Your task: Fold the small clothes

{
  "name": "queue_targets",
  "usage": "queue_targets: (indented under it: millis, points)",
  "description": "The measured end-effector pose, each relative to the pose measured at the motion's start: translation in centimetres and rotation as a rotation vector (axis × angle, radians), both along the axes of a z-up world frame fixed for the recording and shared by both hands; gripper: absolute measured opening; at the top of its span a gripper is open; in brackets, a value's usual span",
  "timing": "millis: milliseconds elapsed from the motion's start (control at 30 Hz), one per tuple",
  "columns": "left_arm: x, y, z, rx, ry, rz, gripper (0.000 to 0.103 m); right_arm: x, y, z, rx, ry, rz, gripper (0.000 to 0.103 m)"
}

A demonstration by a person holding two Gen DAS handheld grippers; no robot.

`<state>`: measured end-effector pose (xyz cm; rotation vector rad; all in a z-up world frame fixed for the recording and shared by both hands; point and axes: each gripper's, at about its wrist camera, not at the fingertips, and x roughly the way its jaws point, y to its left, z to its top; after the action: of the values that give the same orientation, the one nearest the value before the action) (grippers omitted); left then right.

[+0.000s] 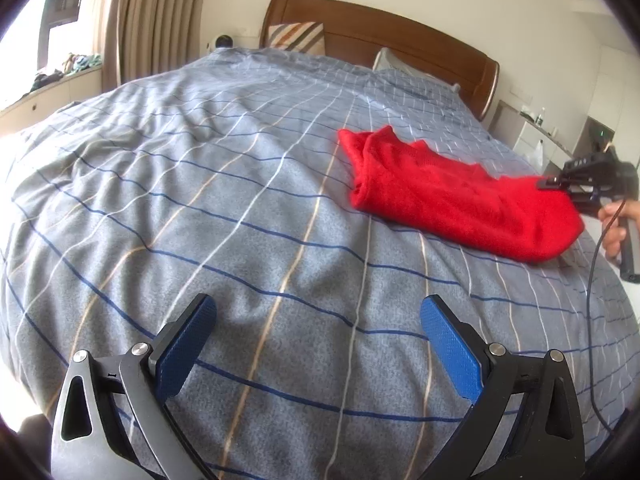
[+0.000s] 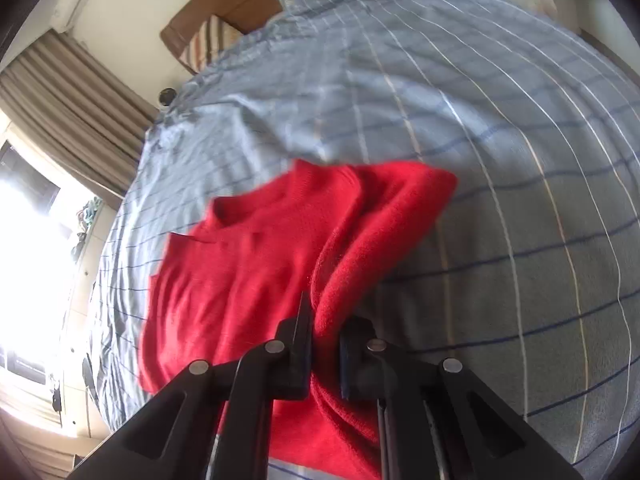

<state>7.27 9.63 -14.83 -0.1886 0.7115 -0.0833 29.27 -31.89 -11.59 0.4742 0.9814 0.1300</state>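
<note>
Right tool [image 2: 325, 344] pinches red sweater [image 2: 256, 264] on bedspread [image 2: 500, 200].

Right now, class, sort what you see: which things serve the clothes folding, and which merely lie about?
Job in hand:
red sweater
right gripper, shut on the sweater's edge
left gripper, open above the bed
bed, the folding surface

Lying about:
striped pillow
curtains
clutter on the window ledge

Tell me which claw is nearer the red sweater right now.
Right. The right claw is shut on a fold of the red sweater. The left claw is open over bare bedspread, well apart from it.
</note>
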Motion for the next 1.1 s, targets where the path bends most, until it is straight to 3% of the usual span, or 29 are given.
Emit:
queue_targets:
  millis: [167, 333, 400, 467, 567, 667, 767, 967, 1100]
  points:
    - [0.5, 1.2, -0.2, -0.021, 0.011, 0.039, 0.102, 2.8, 10.3, 4.7, 0.001, -0.073, 0.196, 0.01]
    - [0.5, 2.6, -0.3, -0.022, 0.012, 0.084, 0.102, 4.6, 20.4, 2.7, -0.023, -0.064, 0.335, 0.01]
    - [0.5, 2.9, -0.4, -0.022, 0.014, 0.087, 0.102, 5.1, 23.0, 0.9, 0.031, -0.038, 0.385, 0.019]
    - [0.5, 3.2, -0.5, -0.022, 0.017, 0.094, 0.102, 4.9, 23.7, -0.7, 0.188, 0.01, 0.425, 0.05]
    - [0.4, 3.9, -0.4, -0.038, 0.016, 0.109, 0.102, 3.8, 22.9, -0.2, 0.294, -0.033, 0.439, 0.054]
    - [0.6, 4.6, -0.3, -0.06, 0.013, 0.127, 0.102, 2.8, 20.4, 1.8, 0.173, -0.09, 0.421, 0.054]
    - [0.9, 4.9, -0.5, -0.086, 0.023, 0.136, 0.102, 1.1, 18.5, 2.7, -0.097, -0.126, 0.429, 0.054]
    - [1.1, 3.9, -1.0, -0.053, 0.036, 0.13, 0.102, -1.9, 21.6, -2.6, -0.305, -0.072, 0.519, 0.054]
    - [0.9, 2.5, -1.5, 0.042, 0.046, 0.111, 0.102, -3.4, 25.2, -5.7, -0.495, -0.135, 0.499, 0.063]
